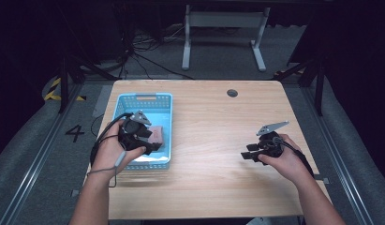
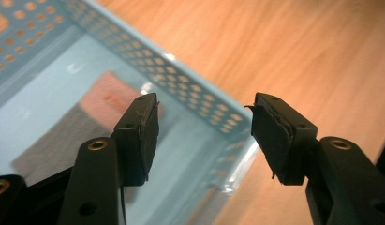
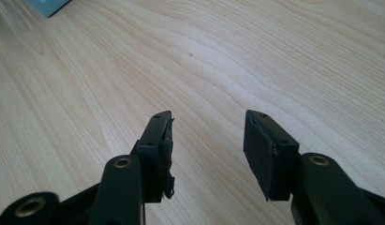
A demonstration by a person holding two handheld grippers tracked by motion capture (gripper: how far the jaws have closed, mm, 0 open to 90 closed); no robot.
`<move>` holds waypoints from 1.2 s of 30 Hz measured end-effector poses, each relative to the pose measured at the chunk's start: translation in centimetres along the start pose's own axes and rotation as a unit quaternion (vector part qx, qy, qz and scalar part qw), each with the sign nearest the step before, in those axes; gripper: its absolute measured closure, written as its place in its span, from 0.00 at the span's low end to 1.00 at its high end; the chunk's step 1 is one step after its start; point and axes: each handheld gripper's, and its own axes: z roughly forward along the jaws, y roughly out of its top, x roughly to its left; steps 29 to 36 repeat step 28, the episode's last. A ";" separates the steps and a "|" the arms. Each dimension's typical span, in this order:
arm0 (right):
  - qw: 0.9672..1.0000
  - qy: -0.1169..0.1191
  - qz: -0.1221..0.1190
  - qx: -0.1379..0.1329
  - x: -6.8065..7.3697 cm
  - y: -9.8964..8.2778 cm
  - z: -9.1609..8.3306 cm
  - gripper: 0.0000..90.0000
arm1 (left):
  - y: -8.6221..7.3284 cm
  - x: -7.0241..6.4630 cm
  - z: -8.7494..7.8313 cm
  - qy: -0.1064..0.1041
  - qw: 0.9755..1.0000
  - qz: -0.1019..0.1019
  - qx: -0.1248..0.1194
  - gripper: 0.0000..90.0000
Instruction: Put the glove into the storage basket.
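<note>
The pink-and-grey sponge [image 2: 94,122] is seen lying released in the blue basket [image 1: 167,101] near the surface's left edge; the left gripper [image 2: 204,133] fingers are spread wide, empty, as are the right gripper [image 3: 208,150] fingers. Withdrawal is judged next.

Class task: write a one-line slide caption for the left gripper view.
Left gripper, jaws open and empty, above a blue perforated basket holding a pink-and-grey sponge on a wooden table.

table [image 1: 213,140]: pale wood-grain top, smooth, soft sheen
basket [image 2: 181,84]: light blue plastic, perforated walls, glossy floor
sponge [image 2: 106,96]: pink porous foam with a grey, rougher scouring face, matt
pads [image 2: 274,136]: black, matt rubbery sheet, edges frayed
left gripper [image 2: 204,136]: black matt plastic, brass-coloured inserts
</note>
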 end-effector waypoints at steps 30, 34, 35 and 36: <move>1.000 -0.001 0.001 -0.004 -0.4 -0.2 -0.1 0.57 | -1.4 -6.4 3.7 -0.093 0.991 0.083 0.045 0.41; 1.000 -0.001 0.001 -0.004 -0.4 -0.2 -0.1 0.57 | -1.4 -6.4 3.7 -0.093 0.991 0.083 0.045 0.41; 1.000 -0.001 0.001 -0.004 -0.4 -0.2 -0.1 0.57 | -1.4 -6.4 3.7 -0.093 0.991 0.083 0.045 0.41; 1.000 -0.001 0.001 -0.004 -0.4 -0.2 -0.1 0.57 | -1.4 -6.4 3.7 -0.093 0.991 0.083 0.045 0.41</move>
